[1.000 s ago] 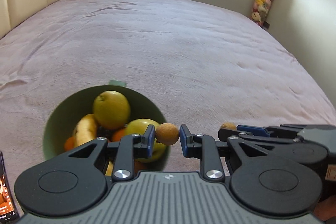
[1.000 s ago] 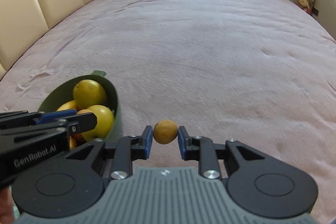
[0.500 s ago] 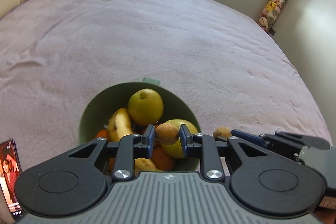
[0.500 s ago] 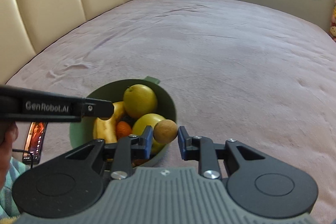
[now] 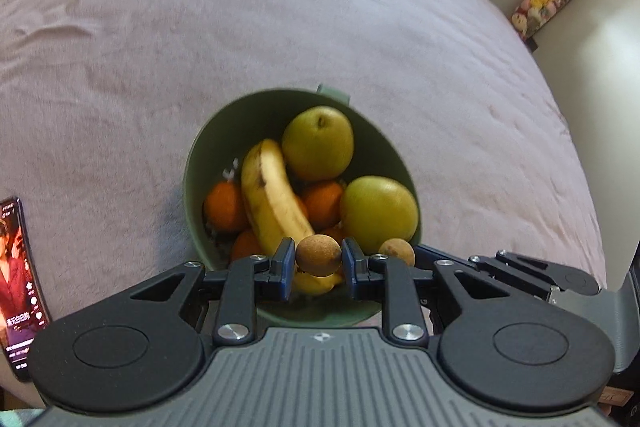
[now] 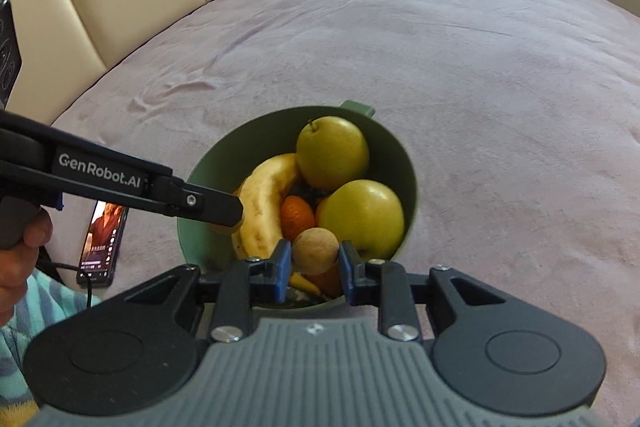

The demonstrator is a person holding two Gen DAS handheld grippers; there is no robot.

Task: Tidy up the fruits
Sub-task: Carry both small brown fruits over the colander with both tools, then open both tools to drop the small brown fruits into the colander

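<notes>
Both grippers hang over the round green plastic bowl [image 5: 394, 163] of fruit on the pink bedspread [image 5: 200, 27]. Left gripper [image 5: 318, 261] clamps one small round brown fruit [image 5: 318, 255]; right gripper [image 6: 313, 261] pinches its own small tan fruit [image 6: 315, 250]. Best lower each into a gap beside the yellow banana [image 6: 262, 205] before letting go, so neither rolls out.

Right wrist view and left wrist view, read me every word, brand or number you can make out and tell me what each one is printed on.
"GenRobot.AI": white lettering on the side of the black left gripper reaching over the green bowl.
Lit screen of the black smartphone lying on the pinkish bed cover: lines of text and icons, too small and blurred to read in either view.
Nothing else legible.
</notes>
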